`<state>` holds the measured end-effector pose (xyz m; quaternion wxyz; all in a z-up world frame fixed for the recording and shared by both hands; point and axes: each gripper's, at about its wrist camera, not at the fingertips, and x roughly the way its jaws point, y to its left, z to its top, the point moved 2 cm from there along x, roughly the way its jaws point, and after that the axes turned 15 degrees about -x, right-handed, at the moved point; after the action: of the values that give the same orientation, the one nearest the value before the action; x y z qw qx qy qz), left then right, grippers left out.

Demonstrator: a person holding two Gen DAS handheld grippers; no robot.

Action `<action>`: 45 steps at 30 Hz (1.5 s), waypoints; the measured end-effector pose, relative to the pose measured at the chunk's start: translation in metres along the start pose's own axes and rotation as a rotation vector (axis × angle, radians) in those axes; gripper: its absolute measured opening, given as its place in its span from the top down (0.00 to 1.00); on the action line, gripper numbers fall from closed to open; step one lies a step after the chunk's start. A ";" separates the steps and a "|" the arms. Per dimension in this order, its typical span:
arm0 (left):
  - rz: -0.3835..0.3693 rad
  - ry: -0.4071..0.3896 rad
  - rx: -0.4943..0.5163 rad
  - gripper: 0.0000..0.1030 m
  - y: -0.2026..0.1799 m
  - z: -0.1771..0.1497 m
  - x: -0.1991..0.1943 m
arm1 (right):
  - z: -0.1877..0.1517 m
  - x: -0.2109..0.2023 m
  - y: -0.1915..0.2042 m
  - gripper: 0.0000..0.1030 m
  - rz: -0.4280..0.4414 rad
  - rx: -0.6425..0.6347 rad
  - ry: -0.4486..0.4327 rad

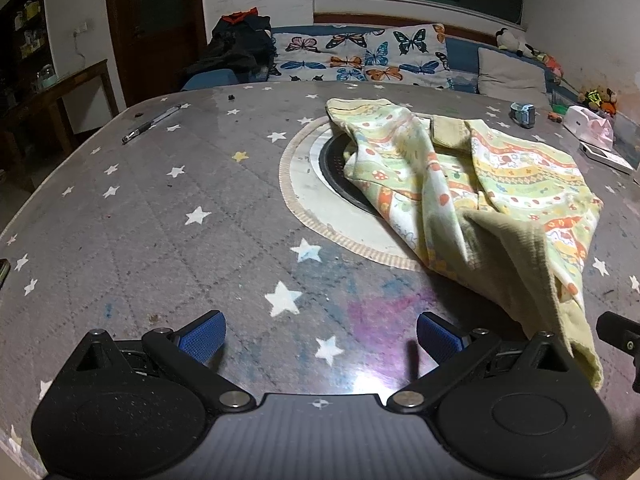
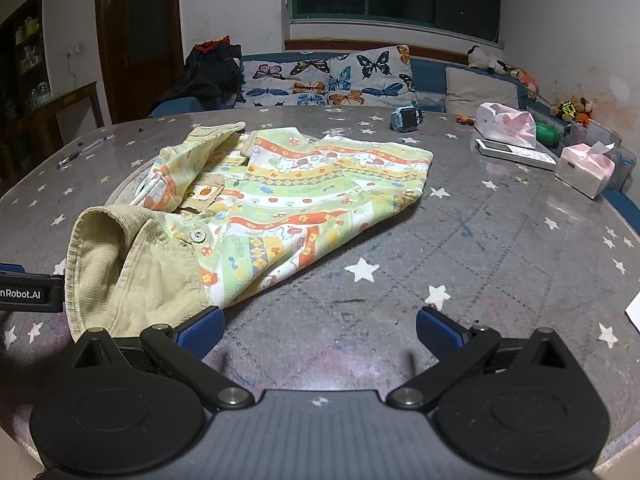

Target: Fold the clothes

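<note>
A small child's jacket (image 1: pixel 480 184) with a yellow, green and orange print and a beige corduroy collar lies crumpled on the grey star-patterned table (image 1: pixel 180 208). In the left wrist view it is to the right, partly over a round hole in the tabletop. My left gripper (image 1: pixel 320 338) is open just left of the collar, nothing between its blue pads. In the right wrist view the jacket (image 2: pixel 280 192) spreads ahead and to the left, its collar (image 2: pixel 132 268) nearest. My right gripper (image 2: pixel 318 332) is open, its left finger beside the collar's edge.
A pen (image 1: pixel 154 122) lies at the far left of the table. A blue watch (image 2: pixel 406 114), tissue packs (image 2: pixel 506 124), a white remote (image 2: pixel 516 152) and a white paper corner (image 2: pixel 634 310) sit on the right. Behind is a sofa with a butterfly blanket (image 2: pixel 328 80).
</note>
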<state>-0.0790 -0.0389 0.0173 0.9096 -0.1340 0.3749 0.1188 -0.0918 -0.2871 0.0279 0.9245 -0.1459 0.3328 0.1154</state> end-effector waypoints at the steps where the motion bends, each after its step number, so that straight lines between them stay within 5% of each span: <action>1: 0.004 -0.001 -0.002 0.00 0.001 0.002 0.001 | 0.001 0.001 0.000 0.00 0.001 -0.002 0.001; 12: -0.003 -0.082 -0.015 0.00 -0.003 0.039 -0.003 | 0.020 0.010 -0.006 0.00 0.008 -0.034 -0.010; 23: -0.189 -0.140 0.092 0.01 -0.058 0.093 0.004 | 0.084 0.058 -0.031 0.06 0.039 -0.079 -0.044; 28: -0.212 -0.109 0.161 0.12 -0.084 0.113 0.037 | 0.114 0.086 -0.038 0.09 0.069 -0.102 -0.069; 34: -0.199 0.006 0.196 0.36 -0.100 0.122 0.095 | 0.142 0.118 -0.036 0.16 0.114 -0.107 -0.069; 39: -0.195 0.062 0.189 0.74 -0.095 0.121 0.117 | 0.160 0.143 -0.029 0.22 0.146 -0.134 -0.061; 45: -0.202 0.059 0.178 0.73 -0.090 0.123 0.114 | 0.167 0.177 -0.007 0.39 0.171 -0.177 -0.007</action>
<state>0.1084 -0.0692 0.0334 0.9138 -0.0933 0.3951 -0.0112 0.1409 -0.2153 0.0370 0.8959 -0.1975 0.3292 0.2233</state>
